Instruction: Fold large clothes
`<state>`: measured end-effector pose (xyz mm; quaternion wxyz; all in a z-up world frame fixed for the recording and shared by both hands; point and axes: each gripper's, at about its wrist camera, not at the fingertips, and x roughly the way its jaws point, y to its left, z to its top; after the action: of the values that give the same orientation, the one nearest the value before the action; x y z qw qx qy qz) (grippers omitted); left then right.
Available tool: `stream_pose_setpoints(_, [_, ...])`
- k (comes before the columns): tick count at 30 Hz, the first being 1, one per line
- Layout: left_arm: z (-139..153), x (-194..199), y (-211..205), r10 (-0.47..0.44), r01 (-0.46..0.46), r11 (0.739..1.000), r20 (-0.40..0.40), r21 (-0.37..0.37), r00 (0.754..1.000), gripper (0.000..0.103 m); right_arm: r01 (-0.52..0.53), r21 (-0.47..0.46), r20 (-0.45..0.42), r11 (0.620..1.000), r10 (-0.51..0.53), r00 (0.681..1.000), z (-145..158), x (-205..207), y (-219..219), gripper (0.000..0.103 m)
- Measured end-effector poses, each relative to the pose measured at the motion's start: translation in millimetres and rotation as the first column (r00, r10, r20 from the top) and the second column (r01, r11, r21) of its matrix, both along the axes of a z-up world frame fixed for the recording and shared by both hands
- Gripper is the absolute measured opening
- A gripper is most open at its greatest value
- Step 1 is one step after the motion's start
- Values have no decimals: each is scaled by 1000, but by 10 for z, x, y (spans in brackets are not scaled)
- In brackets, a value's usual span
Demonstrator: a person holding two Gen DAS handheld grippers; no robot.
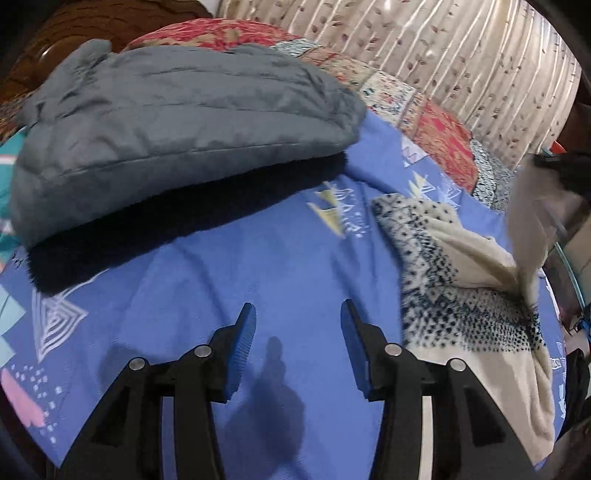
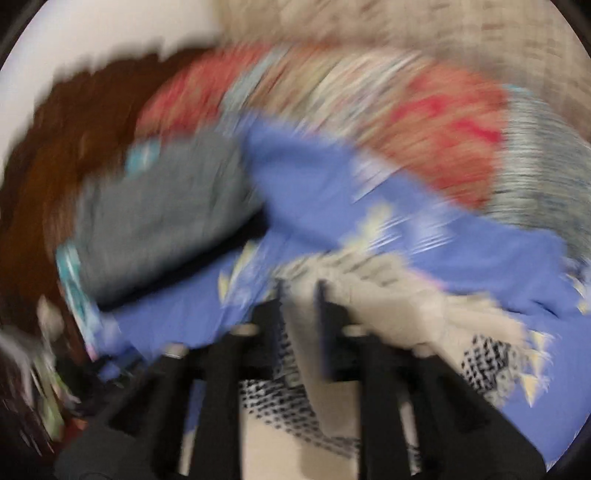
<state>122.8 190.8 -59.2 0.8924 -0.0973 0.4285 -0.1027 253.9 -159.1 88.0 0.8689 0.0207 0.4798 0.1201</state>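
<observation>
A cream sweater with a dark dotted pattern (image 1: pixel 458 288) lies on the blue patterned bedsheet (image 1: pixel 258 266) at the right. My left gripper (image 1: pixel 297 314) is open and empty, low over the sheet, left of the sweater. In the left wrist view my right gripper (image 1: pixel 554 162) shows at the far right, lifting a cream part of the sweater. The right wrist view is heavily blurred; there my right gripper (image 2: pixel 300 291) is shut on a fold of the sweater (image 2: pixel 388 306).
A folded grey puffy jacket (image 1: pixel 177 122) lies on a dark garment (image 1: pixel 155 229) at the back left of the bed. A red patchwork quilt (image 1: pixel 436 122) and a leaf-print curtain (image 1: pixel 461 48) lie behind. A wooden headboard (image 1: pixel 74 33) is at the far left.
</observation>
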Motion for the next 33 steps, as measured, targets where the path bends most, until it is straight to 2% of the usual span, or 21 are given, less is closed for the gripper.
stream_pose_setpoints(1, [8, -35, 60, 0, 0, 1000, 1, 1, 1000, 68, -46, -51, -12, 998, 45, 999, -159, 55, 190, 41])
stream_pose_setpoints(2, [21, -56, 90, -1, 1, 1000, 4, 4, 1000, 68, -83, -96, 8, 992, 84, 996, -234, 41, 348, 41])
stream_pose_setpoints(4, [59, -84, 100, -13, 12, 1000, 20, 13, 1000, 68, -87, -74, 41, 993, 90, 995, -220, 18, 305, 44])
stream_pose_setpoints(5, [82, -75, 64, -21, 21, 1000, 27, 11, 999, 68, -68, -47, 66, 997, 71, 995, -161, -27, 167, 52])
stream_pose_setpoints(6, [111, -45, -8, -34, 34, 999, 34, 3, 999, 68, -46, -37, 95, 998, 50, 994, -110, -45, 44, 55])
stream_pose_setpoints(9, [215, 89, -415, -111, 112, 994, 68, -16, 992, 68, 34, -52, 142, 998, -26, 989, -136, -219, -500, 56])
stream_pose_setpoints(12, [311, 246, -1043, -235, 235, 972, 107, 10, 966, 68, 127, -40, 72, 991, -124, 990, -531, -432, -1095, 56])
stream_pose_setpoints(15, [330, 295, -1784, -382, 379, 924, 122, 44, 916, 68, 233, 32, -91, 972, -229, 969, -1202, -616, -1680, 56])
stream_pose_setpoints(16, [302, 281, -2031, -427, 423, 904, 121, 62, 896, 68, 269, 27, -120, 963, -264, 957, -1383, -670, -1839, 56])
stream_pose_setpoints(17, [257, 268, -2273, -465, 458, 885, 117, 84, 878, 68, 319, -35, -125, 947, -321, 939, -1596, -728, -2052, 55])
stream_pose_setpoints(18, [179, 262, -2517, -496, 484, 867, 104, 119, 862, 68, 388, -151, -92, 909, -404, 910, -1738, -771, -2278, 53])
stream_pose_setpoints(19, [92, 274, -2705, -512, 497, 854, 85, 154, 855, 68, 473, -218, -65, 853, -497, 866, -1844, -814, -2541, 52])
stream_pose_setpoints(20, [29, 283, -2801, -516, 499, 849, 70, 175, 854, 68, 534, -199, -76, 822, -556, 827, -1926, -857, -2745, 71])
stream_pose_setpoints(21, [-82, 346, -2893, -504, 488, 852, 45, 190, 863, 68, 597, -91, -109, 797, -604, 790, -1976, -952, -2983, 72])
stream_pose_setpoints(22, [-163, 410, -2904, -486, 474, 860, 20, 187, 874, 68, 631, 34, -153, 775, -620, 769, -1992, -1051, -3136, 72])
stream_pose_setpoints(23, [-248, 486, -2876, -461, 455, 874, -8, 172, 887, 68, 628, 68, -153, 775, -614, 774, -1957, -1091, -3156, 69])
stream_pose_setpoints(26, [-410, 683, -2624, -363, 369, 913, -63, 172, 930, 68, 552, 100, 28, 828, -557, 830, -1498, -1218, -2967, 65])
stream_pose_setpoints(28, [-434, 807, -2297, -283, 292, 949, -85, 116, 955, 68, 469, 118, 100, 875, -480, 871, -1245, -1179, -2727, 65])
stream_pose_setpoints(29, [-410, 847, -2059, -213, 221, 971, -83, 96, 974, 68, 395, 128, 119, 910, -410, 904, -1135, -1092, -2520, 65])
stream_pose_setpoints(30, [-390, 863, -1924, -168, 175, 980, -79, 94, 983, 68, 336, 141, 123, 931, -353, 927, -1087, -1005, -2346, 65])
stream_pose_setpoints(33, [-348, 848, -1373, -32, 36, 999, -93, 41, 995, 68, 169, 197, 76, 966, -187, 979, -1155, -634, -1653, 65])
